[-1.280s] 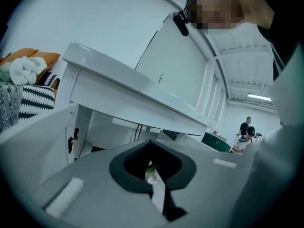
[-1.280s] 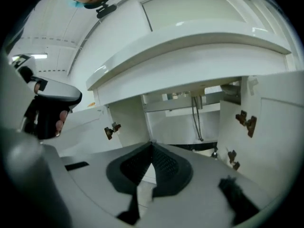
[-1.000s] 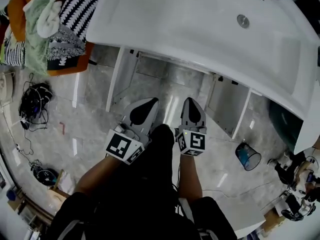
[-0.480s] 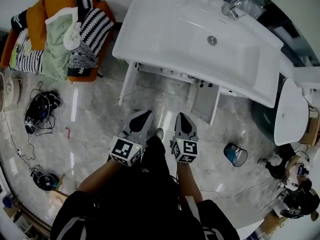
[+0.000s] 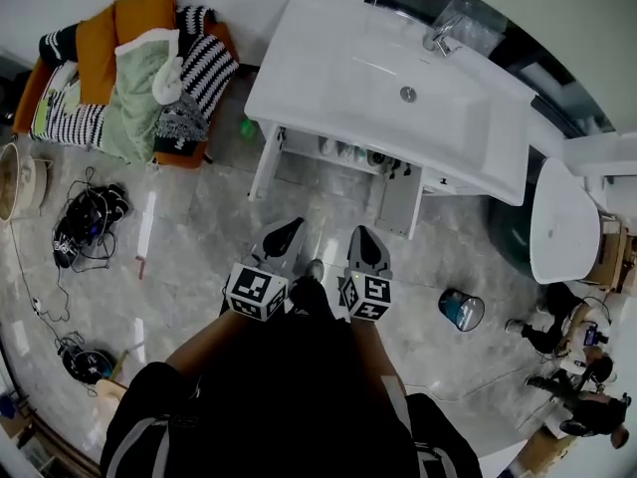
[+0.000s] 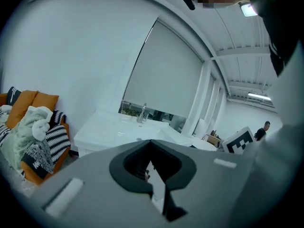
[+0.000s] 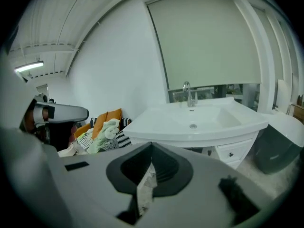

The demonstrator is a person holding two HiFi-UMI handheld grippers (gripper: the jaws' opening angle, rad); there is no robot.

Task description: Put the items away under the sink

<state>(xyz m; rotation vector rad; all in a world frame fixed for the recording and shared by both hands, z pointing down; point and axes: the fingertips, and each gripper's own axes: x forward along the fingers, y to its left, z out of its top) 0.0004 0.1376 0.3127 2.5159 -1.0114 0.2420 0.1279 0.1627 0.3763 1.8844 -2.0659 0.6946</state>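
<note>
Bare floor before open sink cabinet

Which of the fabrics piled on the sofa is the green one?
The blanket in the middle of the pile, pale green. The cushions behind it are orange, and the throws on either side are black-and-white striped.

Left tool and right tool rose away from sink.

Left gripper and right gripper are held side by side, jaws together, empty.
</note>
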